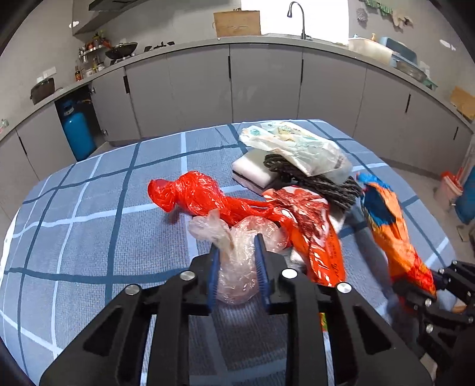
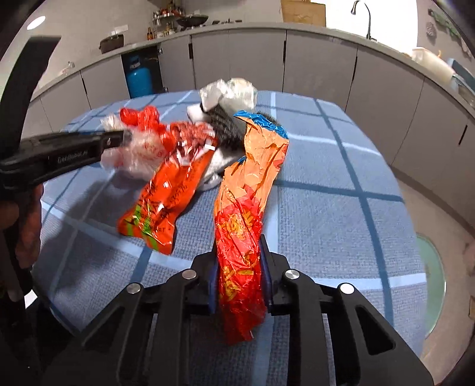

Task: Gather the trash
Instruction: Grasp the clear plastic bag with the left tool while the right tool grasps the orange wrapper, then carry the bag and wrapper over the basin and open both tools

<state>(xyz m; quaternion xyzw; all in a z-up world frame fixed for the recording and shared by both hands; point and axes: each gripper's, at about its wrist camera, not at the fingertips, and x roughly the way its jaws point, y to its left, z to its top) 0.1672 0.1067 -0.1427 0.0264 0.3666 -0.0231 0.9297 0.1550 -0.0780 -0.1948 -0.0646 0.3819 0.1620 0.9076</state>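
Both fisheye views look forward along their own gripper fingers, low and close over a blue checked tablecloth [image 1: 89,207], toward grey kitchen cabinets [image 1: 267,83] and a tap [image 1: 298,17]. The left wrist view sits left of the trash pile, the right wrist view to its right. Both share an orange-and-blue wrapper [image 2: 249,184] and a clear plastic bag [image 1: 237,267].

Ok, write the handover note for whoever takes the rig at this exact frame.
Left gripper: shut on the clear plastic bag.
Right gripper: shut on the orange and blue wrapper.
On the blue checked tablecloth remain: red plastic bag, orange snack packet, black rope, white block, printed pale bag.
Done: two pieces gripped. No bin in view.
Left: deposit both, then collect the rest.
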